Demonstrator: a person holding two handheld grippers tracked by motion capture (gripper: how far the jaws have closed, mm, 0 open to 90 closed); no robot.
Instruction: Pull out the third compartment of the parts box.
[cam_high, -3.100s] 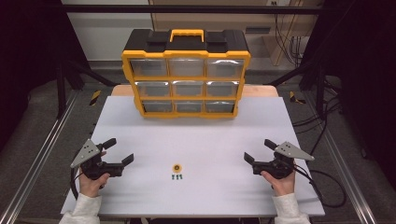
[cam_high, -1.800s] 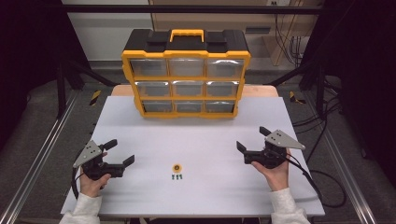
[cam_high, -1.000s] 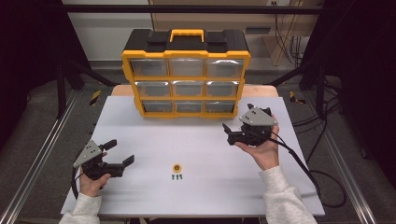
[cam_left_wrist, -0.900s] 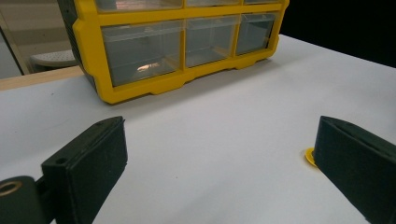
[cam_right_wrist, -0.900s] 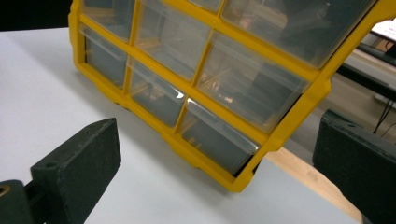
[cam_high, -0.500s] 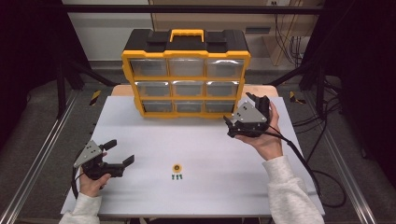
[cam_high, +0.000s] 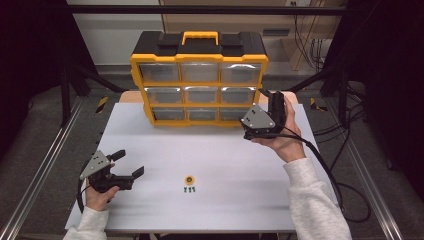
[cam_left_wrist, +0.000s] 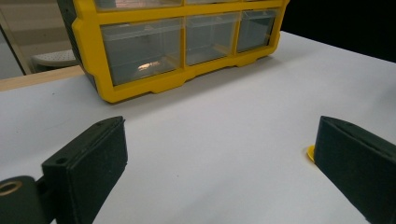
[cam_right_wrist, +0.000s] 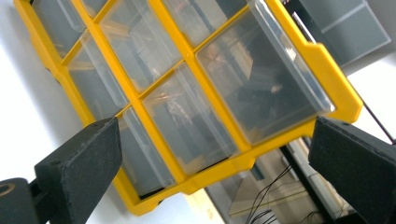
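A yellow and black organizer with clear drawers stands at the back of the white table. My right gripper is raised and rolled on its side at the organizer's lower right corner, open and empty. In the right gripper view the organizer appears tilted, with shut drawers between the wide-apart jaws of the right gripper. My left gripper rests open at the front left. In its own view the left gripper faces the organizer. A small yellow washer lies front centre beside green screws.
A black cable trails from the right gripper over the table's right edge. Metal rails run along both sides of the table. A wooden board shows behind the table's far edge.
The right gripper rose from the front right of the table, travelled forward to the organizer's lower right corner and rolled onto its side. The left gripper stayed put.
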